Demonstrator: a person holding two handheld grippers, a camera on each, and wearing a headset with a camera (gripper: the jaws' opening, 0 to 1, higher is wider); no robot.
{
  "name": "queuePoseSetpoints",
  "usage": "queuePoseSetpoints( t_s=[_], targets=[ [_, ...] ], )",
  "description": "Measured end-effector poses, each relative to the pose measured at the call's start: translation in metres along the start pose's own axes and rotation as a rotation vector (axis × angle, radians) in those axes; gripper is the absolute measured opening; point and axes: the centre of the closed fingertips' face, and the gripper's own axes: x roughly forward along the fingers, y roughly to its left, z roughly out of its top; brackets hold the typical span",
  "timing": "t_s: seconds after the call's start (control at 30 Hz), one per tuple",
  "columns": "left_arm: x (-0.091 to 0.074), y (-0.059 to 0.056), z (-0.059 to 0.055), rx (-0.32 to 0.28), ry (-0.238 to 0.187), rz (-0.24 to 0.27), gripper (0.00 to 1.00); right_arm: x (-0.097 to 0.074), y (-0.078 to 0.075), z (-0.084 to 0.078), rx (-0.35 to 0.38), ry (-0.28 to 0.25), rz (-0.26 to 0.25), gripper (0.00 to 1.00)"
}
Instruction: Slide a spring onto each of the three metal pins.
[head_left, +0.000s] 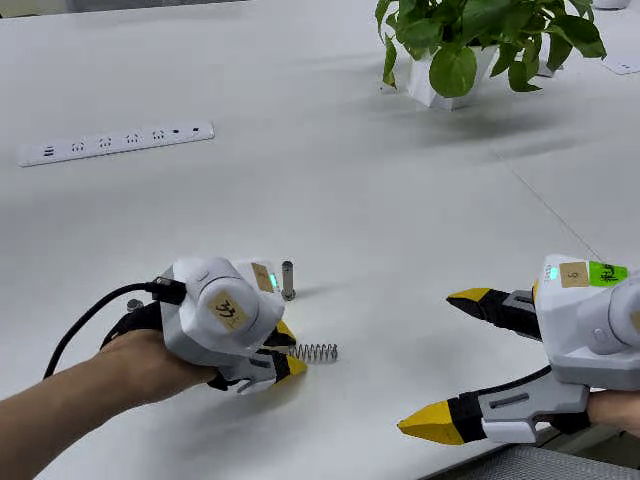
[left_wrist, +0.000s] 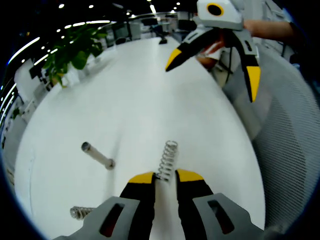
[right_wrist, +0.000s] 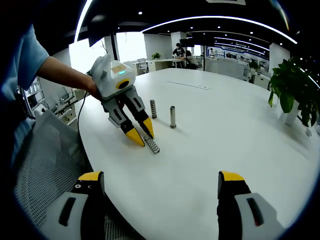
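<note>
A loose spring (head_left: 313, 351) (left_wrist: 167, 159) (right_wrist: 151, 144) lies low over the white table. Its near end sits between the yellow tips of my left gripper (head_left: 285, 358) (left_wrist: 165, 176) (right_wrist: 141, 134), whose jaws are nearly together on it. A bare metal pin (head_left: 288, 280) (left_wrist: 97, 155) (right_wrist: 172, 116) stands just beyond. A second pin wearing a spring (left_wrist: 82, 212) (right_wrist: 153, 109) stands beside it. My right gripper (head_left: 440, 360) (right_wrist: 160, 182) hovers wide open at the table's near right, holding nothing, well apart from the spring.
A white power strip (head_left: 115, 143) lies at the far left and a potted plant (head_left: 480, 50) (right_wrist: 295, 90) at the far right. A black cable (head_left: 80, 325) trails from the left gripper. A mesh chair (right_wrist: 40, 165) stands by the table's near edge.
</note>
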Motion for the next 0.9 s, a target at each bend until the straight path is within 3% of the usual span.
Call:
queuePoseSetpoints(
  t_s=[0.23,0.43,0.63,0.77,0.9],
  targets=[
    [0.0003,0.0034,-0.0002,0.039,0.065,-0.006,0.13,-0.0005,0.0004,-0.0009,0.003,0.003,-0.002,0.95],
    [0.0001,0.0021,-0.0011,0.059,0.079,-0.004,0.12,-0.0006,0.0016,-0.0019,0.007,0.003,0.000,0.95],
    [-0.0014,0.0016,-0.0008,0.090,0.061,0.011,0.11,-0.0012,0.0040,-0.0024,0.009,0.005,0.004,0.95],
    [-0.0021,0.0026,-0.0015,0.072,0.035,0.026,0.11,-0.0023,0.0034,-0.0023,0.011,0.003,0.003,0.95],
    [-0.0031,0.0028,-0.0021,0.017,0.002,0.038,0.10,-0.0024,0.0041,-0.0008,0.007,0.003,0.007,0.94]
  ],
)
